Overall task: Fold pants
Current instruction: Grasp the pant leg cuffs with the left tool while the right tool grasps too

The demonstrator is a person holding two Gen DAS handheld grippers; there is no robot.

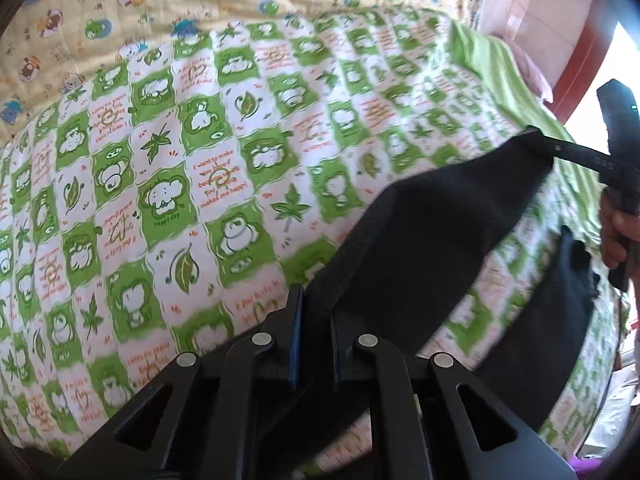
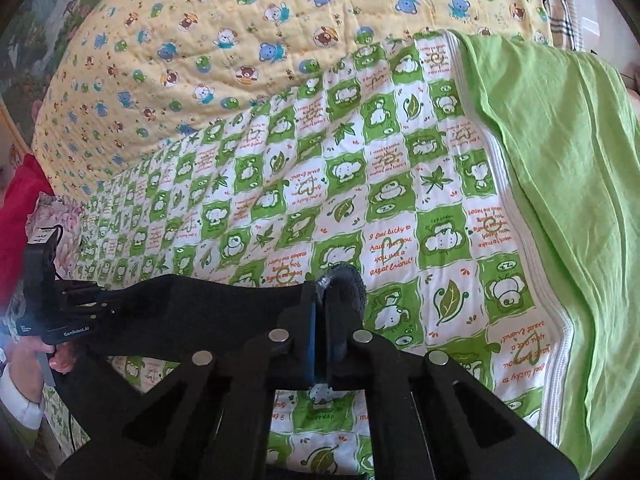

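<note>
The black pants point(image 1: 436, 248) hang stretched in the air between my two grippers, above a bed. My left gripper point(image 1: 316, 304) is shut on one end of the waistband, which runs up and right to my right gripper point(image 1: 548, 146), also shut on the cloth. In the right wrist view my right gripper point(image 2: 322, 292) pinches a bunched black edge of the pants point(image 2: 200, 304), and the cloth stretches left to my left gripper point(image 2: 100, 304). Part of the pants droops below at the right point(image 1: 552, 320).
The bed carries a green-and-white checked quilt point(image 1: 200, 184) with cartoon animals, a yellow bear-print quilt point(image 2: 240, 40) behind it, and a plain green sheet point(image 2: 560, 160) along the right side. A red wooden frame point(image 1: 580, 64) stands at the far right.
</note>
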